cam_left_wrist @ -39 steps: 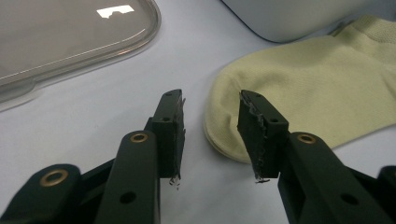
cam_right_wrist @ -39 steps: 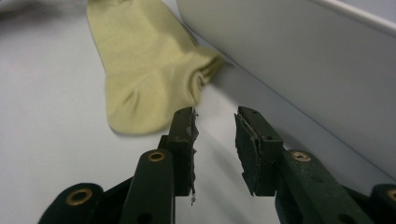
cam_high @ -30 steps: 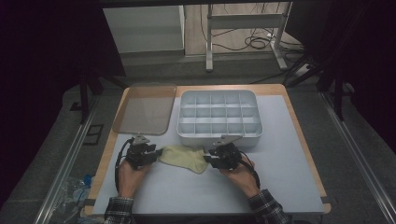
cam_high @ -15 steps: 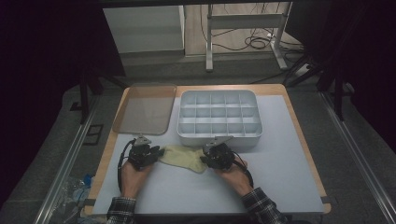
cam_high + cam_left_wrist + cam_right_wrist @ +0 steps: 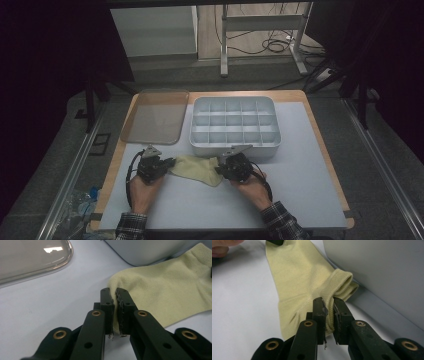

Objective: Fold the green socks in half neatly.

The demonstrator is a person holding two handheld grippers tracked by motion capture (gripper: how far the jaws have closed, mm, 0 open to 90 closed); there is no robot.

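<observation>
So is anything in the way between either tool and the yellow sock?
Nothing visible. The left tool is shut on the toe end of the sock, and the right tool has just been closing onto its cuff end.

**Both tools pinched shut, hands low and level**

The left tool point(image 5: 170, 162) and right tool point(image 5: 219, 169) point inward toward each other. Each has just been closing, and its jaws now clamp on fabric. Both forearms enter from the bottom edge, in plaid sleeves.
</observation>
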